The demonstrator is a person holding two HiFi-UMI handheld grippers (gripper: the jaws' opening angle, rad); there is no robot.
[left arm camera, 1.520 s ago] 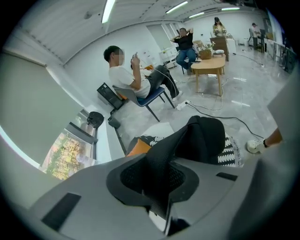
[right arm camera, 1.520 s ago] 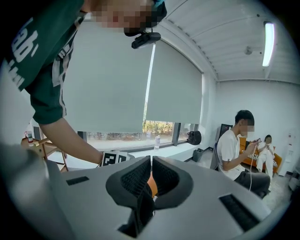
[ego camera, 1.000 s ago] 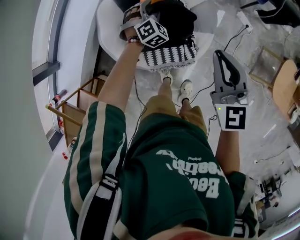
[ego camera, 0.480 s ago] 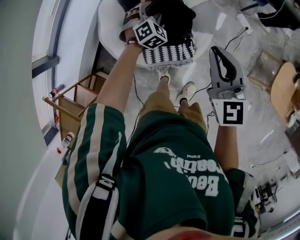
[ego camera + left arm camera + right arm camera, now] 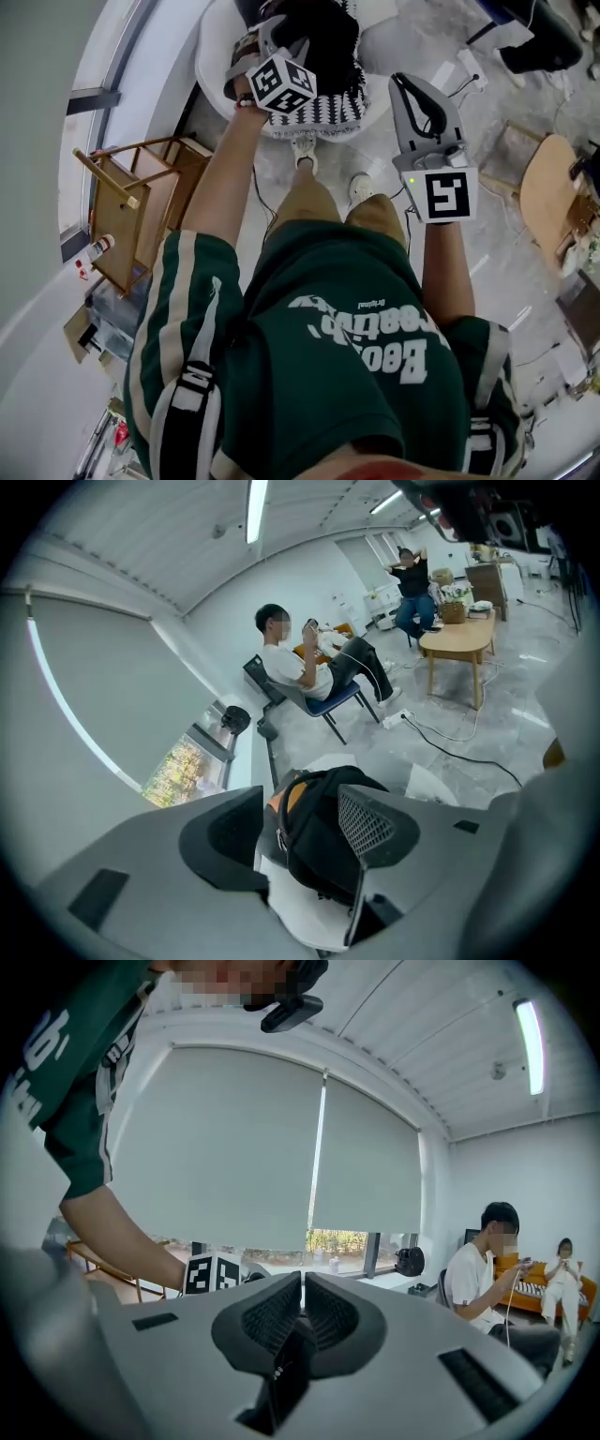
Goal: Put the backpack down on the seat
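A black backpack (image 5: 323, 37) with an orange lining lies on a white seat (image 5: 214, 56), over a black-and-white patterned cloth (image 5: 319, 114). My left gripper (image 5: 279, 26) is right at the backpack's near side. In the left gripper view its jaws stand open (image 5: 302, 801) on either side of the backpack (image 5: 314, 855), and the white seat (image 5: 300, 921) shows below. My right gripper (image 5: 410, 86) is held in the air to the right of the seat, apart from the backpack. In the right gripper view it is shut (image 5: 302, 1283) on nothing.
A wooden frame stand (image 5: 122, 206) is at the left by the window. A wooden chair (image 5: 548, 202) stands at the right. A power strip (image 5: 469, 66) and cables lie on the floor. A seated person (image 5: 309, 667) and a wooden table (image 5: 455, 644) are beyond the seat.
The head view has shifted, so the seat and wooden stand sit differently in it. My right gripper has risen and drifted left. My left gripper stays at the backpack.
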